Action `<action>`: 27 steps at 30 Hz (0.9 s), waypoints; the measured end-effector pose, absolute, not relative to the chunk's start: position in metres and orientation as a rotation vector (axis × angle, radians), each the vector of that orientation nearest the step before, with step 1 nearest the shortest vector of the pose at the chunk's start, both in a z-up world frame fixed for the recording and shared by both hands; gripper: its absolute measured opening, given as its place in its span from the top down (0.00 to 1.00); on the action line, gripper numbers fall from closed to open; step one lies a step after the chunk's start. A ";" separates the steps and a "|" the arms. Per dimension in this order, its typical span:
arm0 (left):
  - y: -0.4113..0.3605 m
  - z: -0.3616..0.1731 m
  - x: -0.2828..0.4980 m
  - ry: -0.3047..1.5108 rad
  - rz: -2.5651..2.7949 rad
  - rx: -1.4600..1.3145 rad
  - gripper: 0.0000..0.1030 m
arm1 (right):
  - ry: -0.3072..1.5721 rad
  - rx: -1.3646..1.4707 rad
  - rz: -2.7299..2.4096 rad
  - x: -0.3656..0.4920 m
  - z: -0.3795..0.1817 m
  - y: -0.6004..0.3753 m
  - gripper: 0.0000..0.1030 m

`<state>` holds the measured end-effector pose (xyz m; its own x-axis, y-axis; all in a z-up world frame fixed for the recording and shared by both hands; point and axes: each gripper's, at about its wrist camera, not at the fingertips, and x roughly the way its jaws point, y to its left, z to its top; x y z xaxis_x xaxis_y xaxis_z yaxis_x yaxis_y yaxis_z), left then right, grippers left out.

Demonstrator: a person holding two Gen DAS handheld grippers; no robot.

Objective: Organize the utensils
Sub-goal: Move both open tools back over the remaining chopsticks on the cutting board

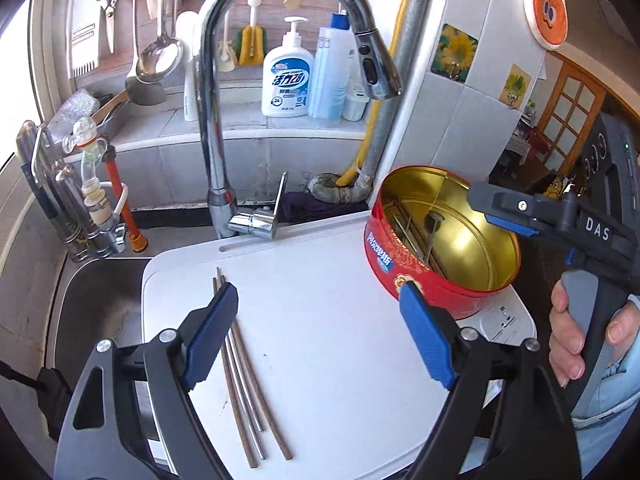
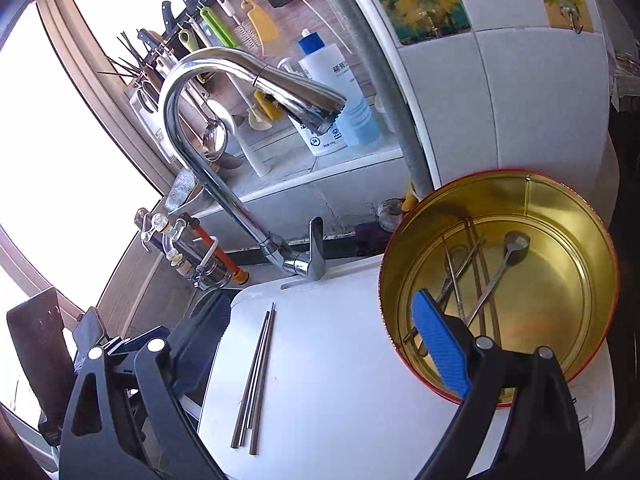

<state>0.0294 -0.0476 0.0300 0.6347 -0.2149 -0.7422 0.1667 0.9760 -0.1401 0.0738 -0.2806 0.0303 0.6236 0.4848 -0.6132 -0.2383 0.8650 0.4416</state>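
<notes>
Three chopsticks [image 1: 244, 376], two brown and one metal, lie side by side on a white board [image 1: 332, 344]; they also show in the right wrist view [image 2: 256, 376]. A red round tin [image 1: 440, 236] with a gold inside stands at the board's right and holds a spoon [image 2: 500, 268] and several thin metal utensils [image 2: 460, 276]. My left gripper [image 1: 320, 340] is open and empty over the board, its left finger above the chopsticks. My right gripper [image 2: 324, 356] is open and empty, its right finger over the tin's rim; it also shows in the left wrist view [image 1: 508, 216].
A chrome faucet [image 1: 224, 92] arches over the board's far edge. Soap bottles [image 1: 288, 72] stand on the ledge behind. Scissors, a ladle and other tools hang on the back wall [image 1: 132, 12]. A dark sink [image 1: 92, 312] lies left of the board.
</notes>
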 end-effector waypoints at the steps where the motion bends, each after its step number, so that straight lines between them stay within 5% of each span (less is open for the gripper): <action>1: -0.036 0.025 0.025 0.863 -0.192 -0.068 0.21 | 0.807 0.325 0.435 0.074 0.028 -0.271 0.10; 13: 0.081 -0.038 -0.007 0.974 -0.010 -0.189 0.21 | 0.928 0.179 0.517 0.080 -0.006 -0.168 0.10; 27: 0.101 -0.087 0.003 1.016 -0.133 -0.195 0.21 | 1.097 -0.122 0.461 0.094 -0.079 -0.082 0.10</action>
<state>0.0031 0.1006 -0.0875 0.5209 -0.2004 -0.8298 0.0193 0.9746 -0.2233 0.0938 -0.0824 -0.0795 0.3725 0.2993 -0.8784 -0.4175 0.8994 0.1294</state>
